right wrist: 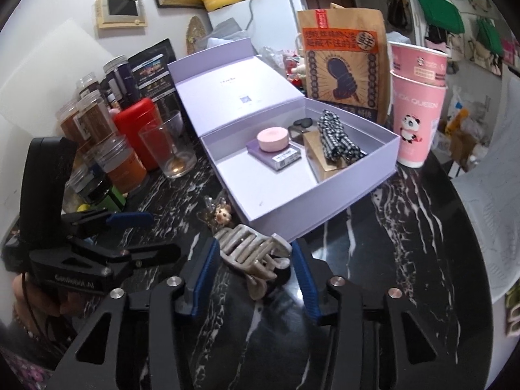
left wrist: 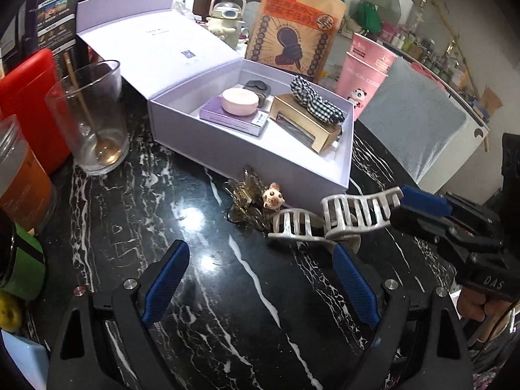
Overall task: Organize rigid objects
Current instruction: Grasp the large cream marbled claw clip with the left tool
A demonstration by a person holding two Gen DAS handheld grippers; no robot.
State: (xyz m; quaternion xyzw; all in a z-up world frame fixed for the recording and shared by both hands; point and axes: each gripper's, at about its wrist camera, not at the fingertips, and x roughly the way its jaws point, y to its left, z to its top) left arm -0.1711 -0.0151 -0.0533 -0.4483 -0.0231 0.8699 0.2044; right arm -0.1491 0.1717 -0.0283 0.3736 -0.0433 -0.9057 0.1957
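A silver hair claw clip (left wrist: 341, 217) lies on the black marble table (left wrist: 227, 308), just in front of an open lilac box (left wrist: 227, 152). My right gripper (right wrist: 256, 253) is shut on the silver clip (right wrist: 250, 250), with a blue pad against each end. It comes in from the right in the left wrist view (left wrist: 403, 209). To the clip's left lies a brown translucent clip with a small animal figure (left wrist: 250, 201). My left gripper (left wrist: 260, 256) is open above bare table, just in front of both clips. The box holds a pink round case (left wrist: 240, 100), a gold box and a checked scrunchie (left wrist: 312, 97).
Left of the box stand a glass with a spoon (left wrist: 94, 120), a red canister (left wrist: 29, 97) and several jars (right wrist: 97, 123). Behind the box are a brown paper bag (left wrist: 292, 22) and stacked pink cups (left wrist: 364, 71). The table edge curves round on the right (right wrist: 471, 260).
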